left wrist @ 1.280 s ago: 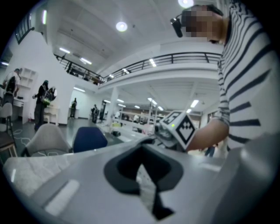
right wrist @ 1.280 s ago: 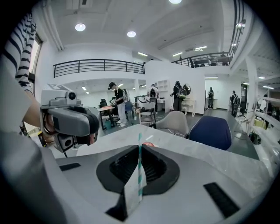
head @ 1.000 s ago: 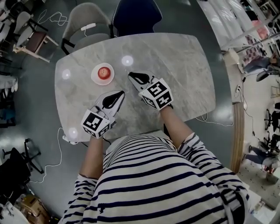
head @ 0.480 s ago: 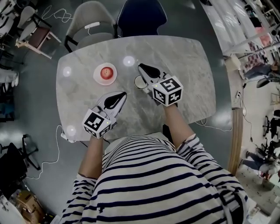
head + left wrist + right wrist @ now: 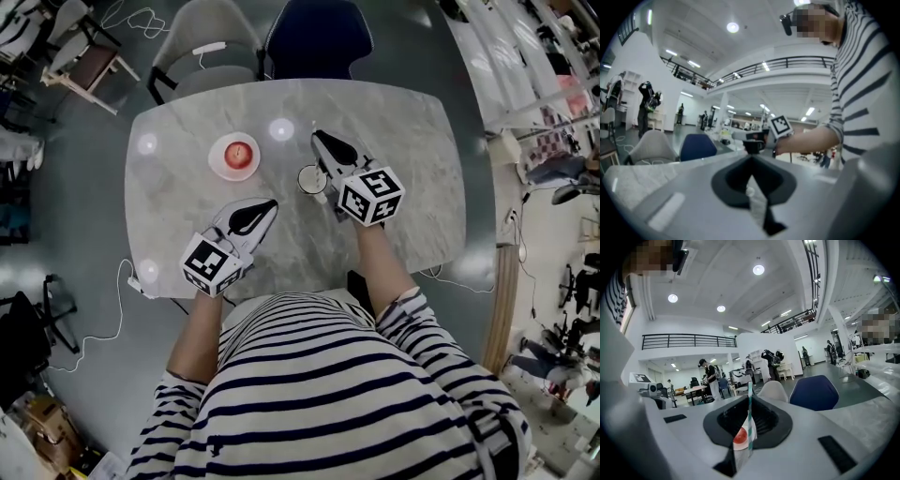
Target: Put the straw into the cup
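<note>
The right gripper (image 5: 320, 141), its jaws pinched narrowly on the striped straw (image 5: 749, 401), has swung up and to the right, uncovering the cup (image 5: 310, 179), which now stands just beside it. The straw is not yet in the cup and likely needs lining up above the rim. The left gripper (image 5: 270, 204) waits closed and apparently empty.

The place is a large open lab or office hall. Ahead of the right hand-held gripper (image 5: 750, 401), a railed mezzanine (image 5: 679, 341) runs beneath a high ceiling with round lights (image 5: 758, 269), and people (image 5: 710, 376) stand among desks. Office chairs (image 5: 815, 392) sit past the marble surface (image 5: 412, 122), and cables (image 5: 103, 328) trail across the grey floor (image 5: 75, 234).
</note>
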